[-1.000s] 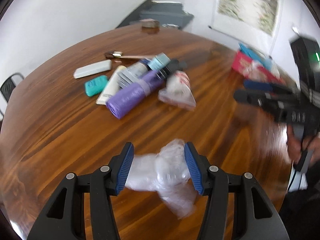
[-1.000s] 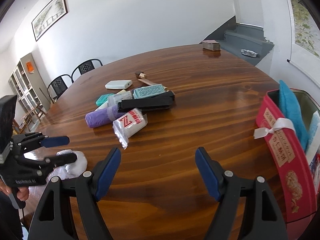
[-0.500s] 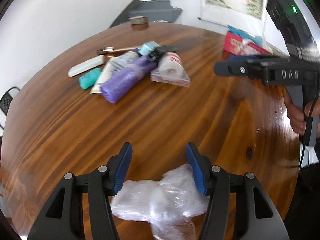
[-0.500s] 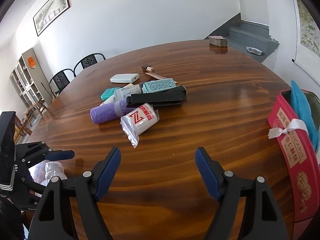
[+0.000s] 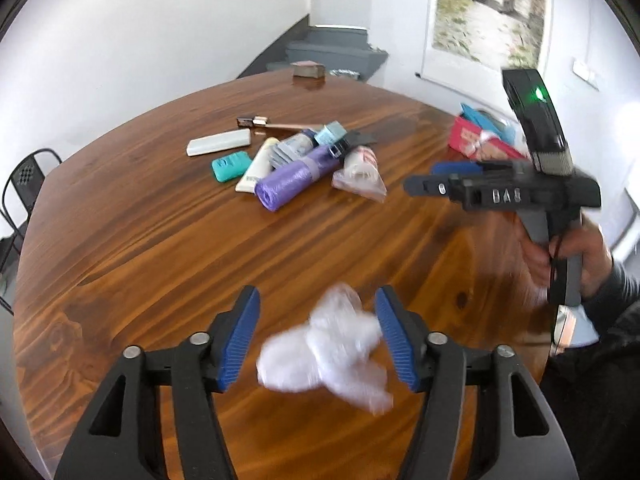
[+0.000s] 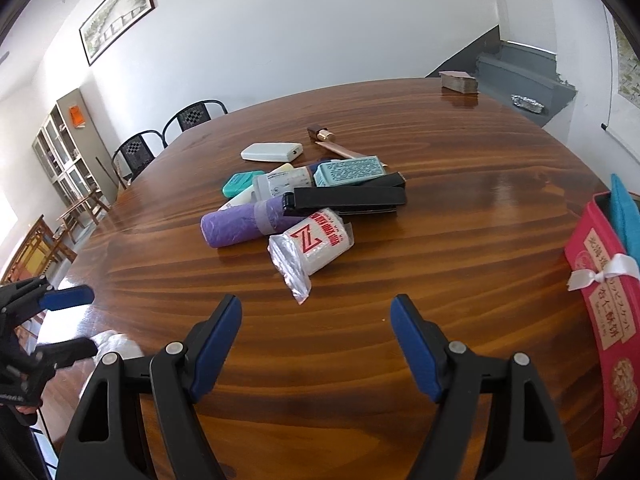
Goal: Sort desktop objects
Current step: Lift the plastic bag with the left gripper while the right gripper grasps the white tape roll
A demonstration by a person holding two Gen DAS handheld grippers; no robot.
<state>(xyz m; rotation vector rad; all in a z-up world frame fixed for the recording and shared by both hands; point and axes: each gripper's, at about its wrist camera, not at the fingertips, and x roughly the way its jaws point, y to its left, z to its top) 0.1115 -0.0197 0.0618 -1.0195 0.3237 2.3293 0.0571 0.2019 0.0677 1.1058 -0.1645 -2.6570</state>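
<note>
A crumpled clear plastic bag [image 5: 328, 354] lies on the wooden table [image 5: 160, 248] between the wide-open fingers of my left gripper [image 5: 318, 336], touching neither pad clearly; it is blurred. My right gripper [image 6: 316, 346] is open and empty, low over the table's near side, and shows in the left wrist view [image 5: 448, 180]. Ahead lies a pile: a purple bag roll [image 6: 244, 226], a white packet with red print [image 6: 316, 244], a black stapler [image 6: 348, 200], a teal box [image 6: 348, 170], a white tube [image 6: 280, 182], a teal case [image 6: 240, 184] and a white case [image 6: 272, 152].
A red gift box [image 6: 604, 308] with a white ribbon and blue cloth stands at the table's right edge. A small brown box [image 6: 458, 80] sits at the far edge. A brush-like stick [image 6: 332, 142] lies behind the pile. Chairs [image 6: 192, 118] stand at the far left.
My left gripper let go of the plastic bag and opened wide; the bag now lies loose between its fingers. My right gripper moved forward toward the pile, still open.
</note>
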